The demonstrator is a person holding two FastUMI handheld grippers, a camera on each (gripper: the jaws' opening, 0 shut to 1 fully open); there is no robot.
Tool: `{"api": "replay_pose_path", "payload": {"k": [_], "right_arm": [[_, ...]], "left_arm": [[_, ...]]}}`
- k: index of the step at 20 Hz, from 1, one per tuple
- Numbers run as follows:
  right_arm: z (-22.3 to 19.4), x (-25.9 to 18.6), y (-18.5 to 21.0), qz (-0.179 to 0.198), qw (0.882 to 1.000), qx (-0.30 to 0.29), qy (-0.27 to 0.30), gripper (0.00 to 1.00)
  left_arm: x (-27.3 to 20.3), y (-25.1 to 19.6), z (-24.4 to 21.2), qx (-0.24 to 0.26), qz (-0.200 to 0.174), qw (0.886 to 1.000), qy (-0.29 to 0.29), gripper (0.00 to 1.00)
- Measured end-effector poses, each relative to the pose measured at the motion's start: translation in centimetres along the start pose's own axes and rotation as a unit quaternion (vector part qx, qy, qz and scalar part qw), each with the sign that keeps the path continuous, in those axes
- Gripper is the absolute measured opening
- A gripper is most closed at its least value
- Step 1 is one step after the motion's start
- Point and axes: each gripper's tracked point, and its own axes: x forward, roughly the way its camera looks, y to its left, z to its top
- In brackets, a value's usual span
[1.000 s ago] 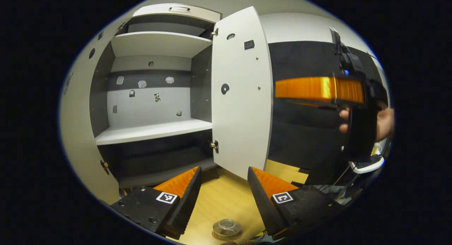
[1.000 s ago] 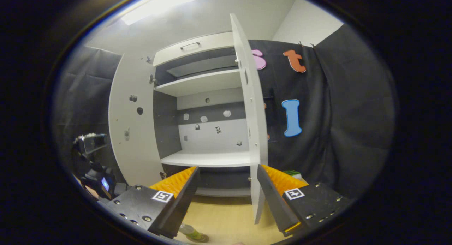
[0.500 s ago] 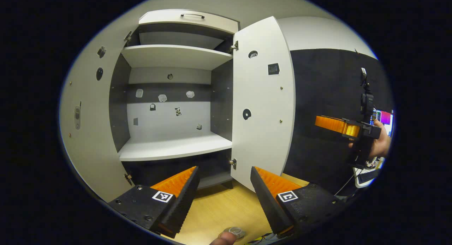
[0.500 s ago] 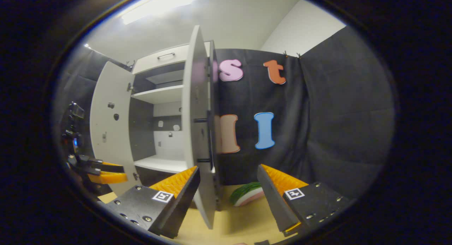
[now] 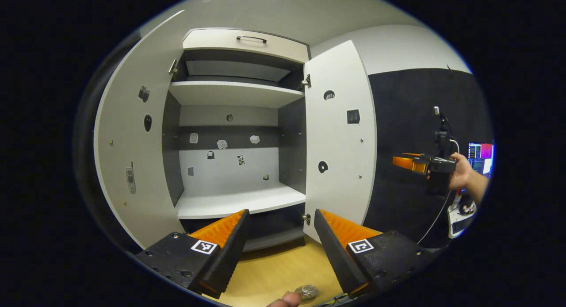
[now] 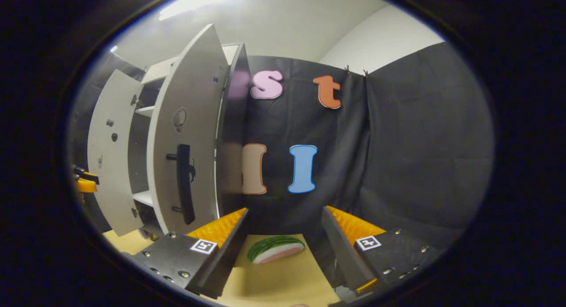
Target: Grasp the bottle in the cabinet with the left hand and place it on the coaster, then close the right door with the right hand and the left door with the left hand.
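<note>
While both cabinet doors stand open, the left gripper (image 5: 279, 236) hangs in front of the cabinet (image 5: 234, 139) with its fingers spread wide and nothing between them. Its view looks straight at the bare white middle shelf (image 5: 239, 201), with the left door (image 5: 128, 139) swung out on one side and the right door (image 5: 339, 143) on the other. At the bottom edge of that view, the clear top of the bottle (image 5: 307, 291) shows on the wooden tabletop (image 5: 283, 267), just beside a fingertip (image 5: 285, 299); the coaster under it cannot be made out. Farther off, beyond the right door, a hand (image 5: 460, 174) holds the right gripper (image 6: 283, 236). In the right gripper view its fingers are likewise wide apart and empty, the door's black handle (image 6: 183, 183) faces the camera, and a watermelon-slice toy (image 6: 276, 249) lies on the table between the fingers
</note>
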Motion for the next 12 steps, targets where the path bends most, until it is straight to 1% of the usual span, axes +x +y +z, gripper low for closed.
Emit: {"api": "replay_pose_path", "payload": {"k": [1, 2, 3, 4, 8, 9, 10, 11, 12], "right_arm": [[0.1, 0.6, 0.1, -0.001, 1.0, 0.005, 0.003, 0.98], [0.4, 1.4, 0.3, -0.004, 1.0, 0.008, 0.005, 0.94], [0.6, 2.1, 0.7, -0.005, 1.0, 0.011, 0.008, 0.98], [0.6, 2.7, 1.4, -0.002, 1.0, 0.01, 0.012, 0.99], [0.2, 4.6, 6.2, 0.037, 0.999, 0.011, 0.023, 0.98], [-0.2, 4.9, 7.8, 0.05, 0.998, 0.02, 0.033, 0.98], [-0.9, 5.0, 10.1, 0.069, 0.995, 0.035, 0.055, 0.99], [-1.3, 4.2, 10.1, 0.06, 0.995, 0.033, 0.078, 0.98], [-1.5, 5.2, 11.2, 0.061, 0.994, 0.027, 0.082, 0.87]], "left_arm": [[-0.5, 0.6, 0.4, -0.006, 0.002, 1.0, -0.004, 0.92], [-0.9, 1.2, 0.7, -0.011, 0.006, 1.0, -0.007, 0.92], [-1.3, 1.8, 1.0, -0.016, 0.011, 1.0, -0.009, 0.92], [-1.9, 2.4, 1.0, -0.018, 0.016, 1.0, -0.011, 0.92], [-3.8, 5.0, 0.6, -0.005, 0.05, 0.999, -0.01, 0.92], [-4.2, 5.6, 0.4, 0.0, 0.059, 0.998, -0.008, 0.92], [-4.7, 6.1, 0.3, 0.004, 0.069, 0.998, -0.009, 0.92], [-5.1, 6.6, 0.4, 0.008, 0.076, 0.997, -0.01, 0.92], [-5.7, 6.9, 0.3, 0.009, 0.085, 0.996, -0.009, 0.92]]}}
